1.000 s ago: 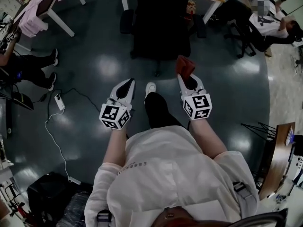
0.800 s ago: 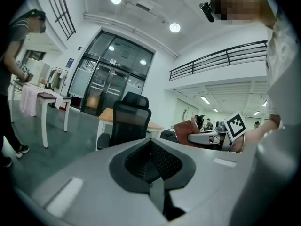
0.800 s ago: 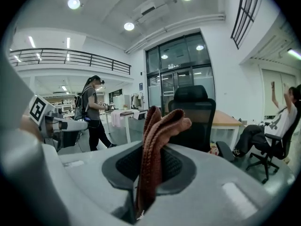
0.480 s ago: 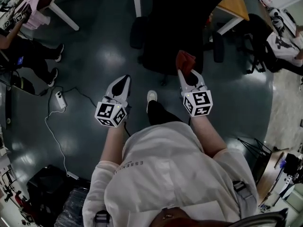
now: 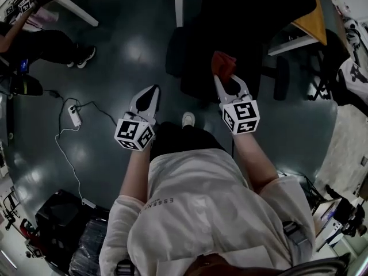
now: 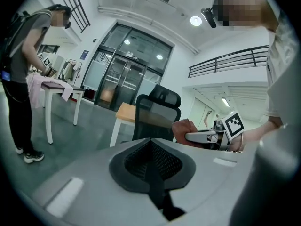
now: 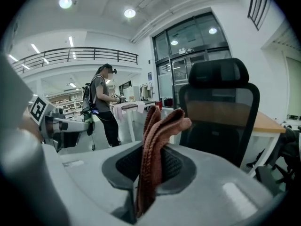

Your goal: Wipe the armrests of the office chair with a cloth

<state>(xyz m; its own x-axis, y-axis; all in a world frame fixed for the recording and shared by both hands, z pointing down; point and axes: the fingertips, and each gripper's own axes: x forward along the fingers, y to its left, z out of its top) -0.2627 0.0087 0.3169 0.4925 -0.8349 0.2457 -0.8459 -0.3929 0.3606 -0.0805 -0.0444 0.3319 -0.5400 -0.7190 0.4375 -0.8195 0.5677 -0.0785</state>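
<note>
The black office chair (image 5: 230, 33) stands just ahead of me, its back toward a desk. One armrest (image 5: 175, 53) shows on its left side and the other (image 5: 280, 78) on its right. My right gripper (image 5: 225, 78) is shut on a folded reddish-brown cloth (image 5: 223, 64), held in front of the chair between the armrests and touching neither. The cloth (image 7: 157, 140) sticks up out of the jaws in the right gripper view, with the chair (image 7: 221, 112) beyond it. My left gripper (image 5: 153, 91) hangs over the floor left of the chair, shut and empty (image 6: 151, 141).
A wooden desk (image 5: 313, 22) sits behind the chair. A white table (image 5: 72, 7) and a standing person (image 5: 52, 42) are at the far left. A power strip (image 5: 73, 115) with a cable lies on the floor, a black bag (image 5: 57, 223) at the lower left.
I have stepped closer to the chair, so both grippers now sit nearer to it. The cloth stays clamped in the right gripper.
</note>
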